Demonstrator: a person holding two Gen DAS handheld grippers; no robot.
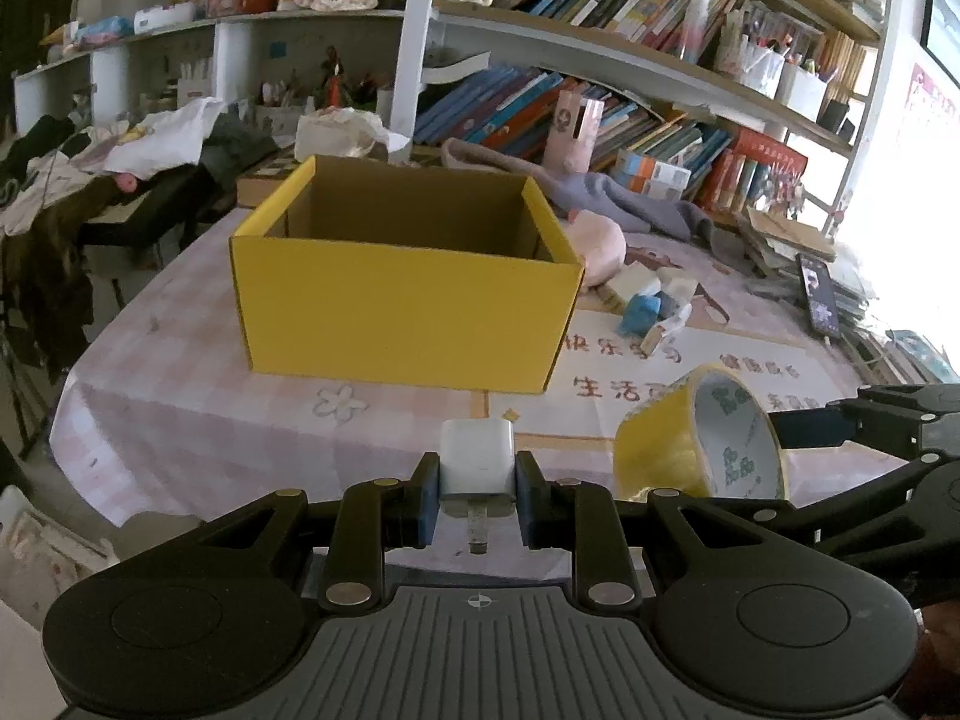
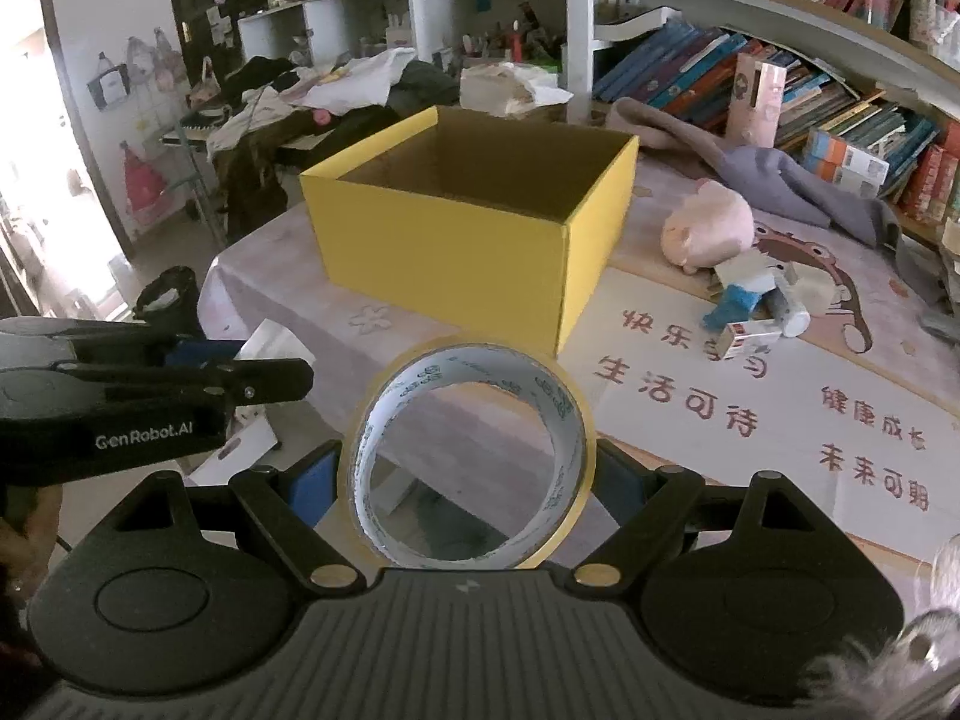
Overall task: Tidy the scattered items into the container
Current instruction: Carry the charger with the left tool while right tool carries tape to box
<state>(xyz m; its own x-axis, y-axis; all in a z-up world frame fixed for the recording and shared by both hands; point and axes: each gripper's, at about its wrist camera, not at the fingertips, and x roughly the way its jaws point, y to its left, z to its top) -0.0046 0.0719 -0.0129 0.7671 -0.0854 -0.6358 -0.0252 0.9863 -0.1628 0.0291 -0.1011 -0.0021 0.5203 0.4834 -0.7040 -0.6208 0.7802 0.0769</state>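
Clamped between the blue pads of the left gripper (image 1: 477, 495) sits a small white plastic plug-in charger (image 1: 478, 463), its metal prong pointing back toward the camera; the jaws stand narrow on it. Just to the right, the right gripper (image 2: 468, 477) holds a wide roll of yellow adhesive tape (image 2: 468, 456) across its outer rim, jaws set wide around it, the roll's open core facing the lens.

Both loads hang above the near edge of the pink patterned tablecloth (image 1: 198, 414), short of the open yellow cardboard box (image 1: 402, 306), which stands farther off at the middle of the table. By my reading the task is at mid-carry: two items are lifted, neither is in the box yet. What shows of the box's inside is bare brown wall; its floor is hidden from both views, so I cannot tell whether anything lies in it. Still out on the cloth to the right of the box are a pink plush toy (image 2: 708, 228) and, nearer, a small cluster of blue and white blocks and cartons (image 2: 756, 306).

Only the left wrist view shows the charger clearly, plus a dark phone (image 1: 819, 294) at the far right. The right wrist view alone shows through the tape's core and gives the plush in full.
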